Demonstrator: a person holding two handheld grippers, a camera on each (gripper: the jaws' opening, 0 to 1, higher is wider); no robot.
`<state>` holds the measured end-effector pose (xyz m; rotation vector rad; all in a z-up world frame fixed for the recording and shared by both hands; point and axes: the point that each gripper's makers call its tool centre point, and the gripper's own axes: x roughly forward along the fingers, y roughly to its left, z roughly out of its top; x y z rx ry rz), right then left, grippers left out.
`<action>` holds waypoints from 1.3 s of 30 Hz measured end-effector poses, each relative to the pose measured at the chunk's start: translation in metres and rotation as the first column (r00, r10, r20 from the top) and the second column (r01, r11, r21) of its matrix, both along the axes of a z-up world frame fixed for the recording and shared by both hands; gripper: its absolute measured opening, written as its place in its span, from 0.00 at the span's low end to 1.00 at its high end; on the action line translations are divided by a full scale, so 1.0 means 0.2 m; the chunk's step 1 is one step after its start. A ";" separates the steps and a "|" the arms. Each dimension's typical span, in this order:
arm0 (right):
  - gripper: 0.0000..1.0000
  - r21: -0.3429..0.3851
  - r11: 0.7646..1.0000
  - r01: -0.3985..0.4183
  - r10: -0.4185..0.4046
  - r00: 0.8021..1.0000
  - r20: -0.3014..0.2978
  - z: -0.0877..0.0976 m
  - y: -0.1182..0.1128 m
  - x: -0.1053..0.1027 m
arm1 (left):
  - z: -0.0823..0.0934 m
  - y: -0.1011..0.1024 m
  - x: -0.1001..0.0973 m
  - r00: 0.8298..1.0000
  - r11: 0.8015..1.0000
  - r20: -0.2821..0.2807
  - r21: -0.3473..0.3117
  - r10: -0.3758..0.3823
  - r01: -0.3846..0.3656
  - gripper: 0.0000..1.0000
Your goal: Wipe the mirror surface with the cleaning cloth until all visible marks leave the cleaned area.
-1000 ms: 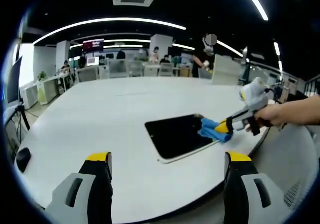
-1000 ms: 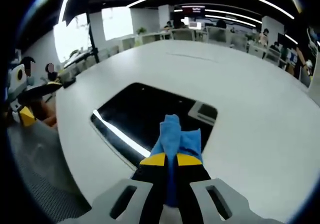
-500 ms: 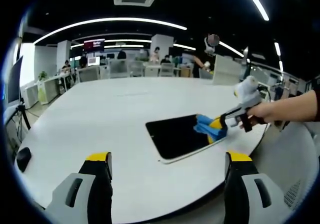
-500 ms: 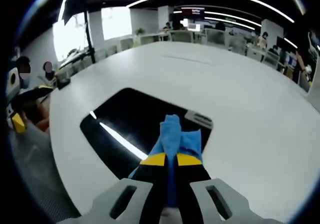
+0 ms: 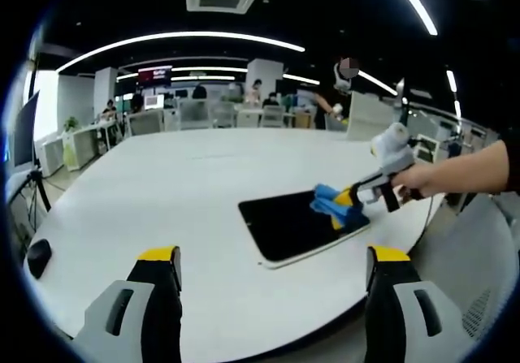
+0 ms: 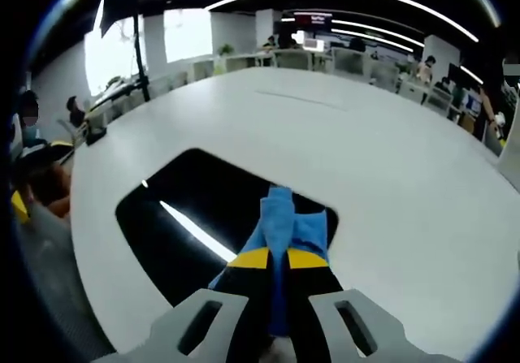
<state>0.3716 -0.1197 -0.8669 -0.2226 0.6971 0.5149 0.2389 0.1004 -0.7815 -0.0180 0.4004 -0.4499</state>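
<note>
The right tongs, gripped by a hand on an outstretched arm, are clamped on the blue cleaning cloth, pressing it onto the mirror directly ahead of them. The left tongs hover wide apart and empty above the white counter, mirror beyond their right tip. No legible writing.

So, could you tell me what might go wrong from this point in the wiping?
The mirror lies loose near the table's rounded edge, and the open left gripper isn't steadying it, so a stroke could push it. The cloth sits bunched in the right gripper, so the jaw tips may scrape the glass.
</note>
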 end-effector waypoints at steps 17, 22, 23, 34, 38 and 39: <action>0.01 -0.069 0.997 -0.019 0.022 0.999 0.040 0.00 0.01 0.12 | 0.00 0.00 0.00 1.000 1.000 0.000 0.000 0.000 0.000 0.94; 0.01 -0.088 0.996 -0.024 0.027 0.999 0.043 0.01 0.00 0.17 | 0.00 0.00 0.00 1.000 1.000 -0.001 0.000 0.002 -0.002 0.94; 0.01 -0.089 0.996 -0.023 0.027 0.999 0.043 0.01 0.00 0.17 | 0.00 0.00 0.00 1.000 1.000 -0.001 0.000 0.002 -0.002 0.94; 0.01 -0.121 0.992 -0.029 0.036 0.998 0.056 0.01 0.00 0.24 | 0.00 0.00 0.00 1.000 1.000 -0.005 0.002 0.003 -0.003 0.94; 0.01 -0.140 0.989 -0.037 0.046 0.997 0.060 0.01 0.00 0.25 | 0.00 0.00 0.00 1.000 1.000 -0.005 0.001 0.002 -0.002 0.94; 0.01 -0.145 0.989 -0.040 0.049 0.997 0.062 0.01 0.00 0.25 | 0.00 0.00 0.00 1.000 1.000 -0.005 0.001 0.002 -0.002 0.94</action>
